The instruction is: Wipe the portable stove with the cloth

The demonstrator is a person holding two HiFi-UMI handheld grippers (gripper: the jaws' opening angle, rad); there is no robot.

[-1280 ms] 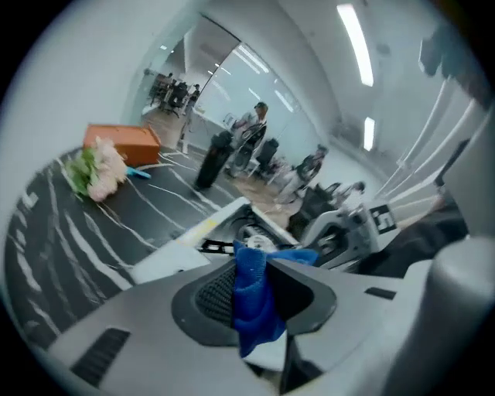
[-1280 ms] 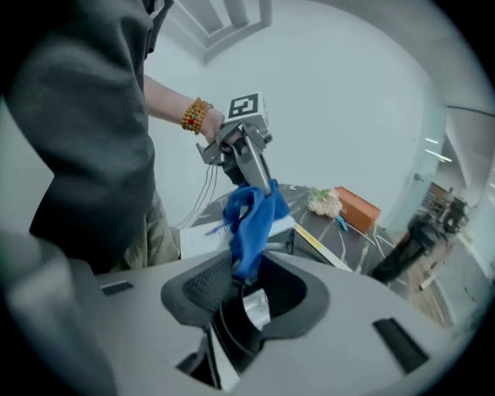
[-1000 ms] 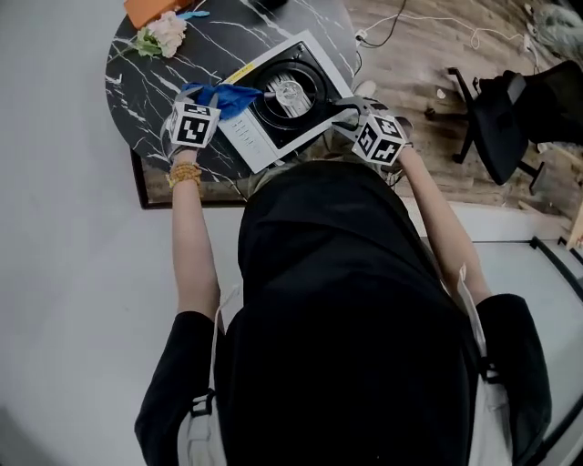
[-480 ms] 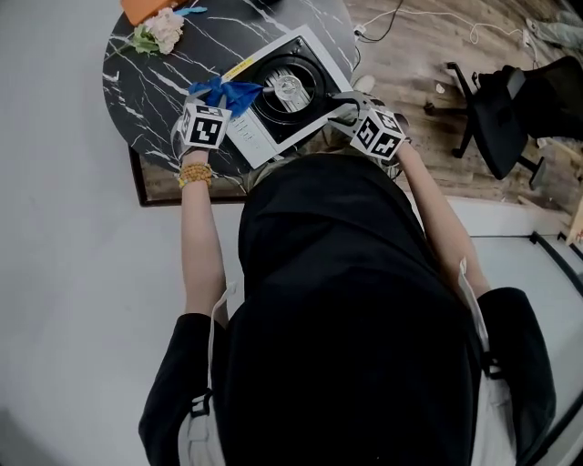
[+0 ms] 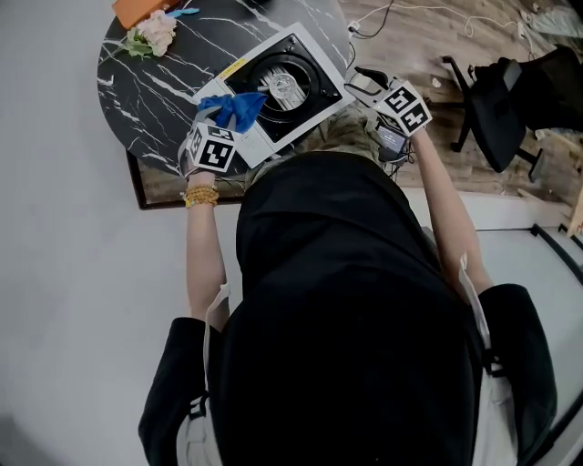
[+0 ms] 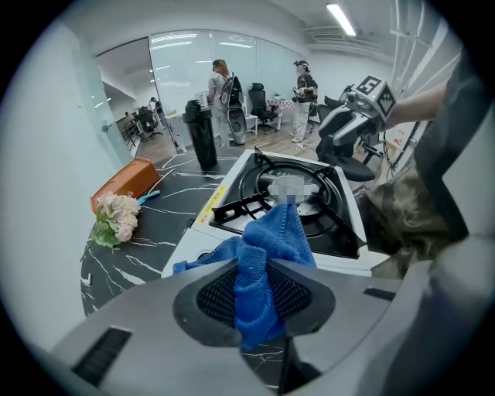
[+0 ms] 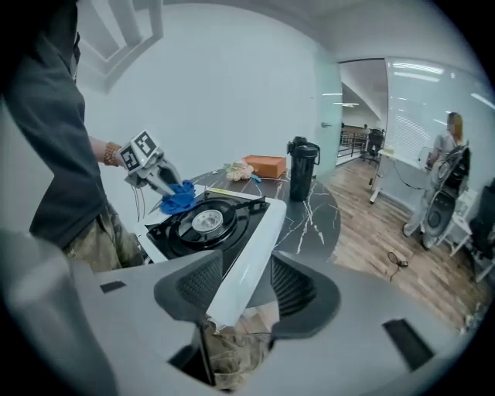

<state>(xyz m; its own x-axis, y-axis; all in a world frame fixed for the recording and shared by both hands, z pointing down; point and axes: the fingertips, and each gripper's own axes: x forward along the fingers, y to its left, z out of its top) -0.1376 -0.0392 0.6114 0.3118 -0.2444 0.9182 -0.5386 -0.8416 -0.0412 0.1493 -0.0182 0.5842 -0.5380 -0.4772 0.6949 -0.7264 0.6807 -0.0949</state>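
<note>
Surface: round black marble table (image 5: 150,100), with wood floor (image 5: 428,136) to its right in the head view.
Stove: white portable stove (image 5: 266,136) lies flat on the table, close to the edge nearest the person, with the round black burner (image 5: 284,86) in its middle.
Cloth: blue cloth (image 5: 235,107), bunched, rests on the stove's left part, at the burner's rim.
Left gripper: I see the left gripper (image 6: 267,271) clamped on a fold of the cloth; its jaws stand narrow and have just been closing a little.
Right gripper: the right gripper (image 7: 246,267) stands wide, its jaws having just been opening. The stove's white corner shows between them, and I see a gap beside it.
Other items: flowers (image 5: 157,32) and an orange case (image 5: 137,9) lie at the table's far left rim. A black flask (image 6: 203,135) stands upright beyond the stove. An office chair (image 5: 510,100) sits on the floor.
</note>
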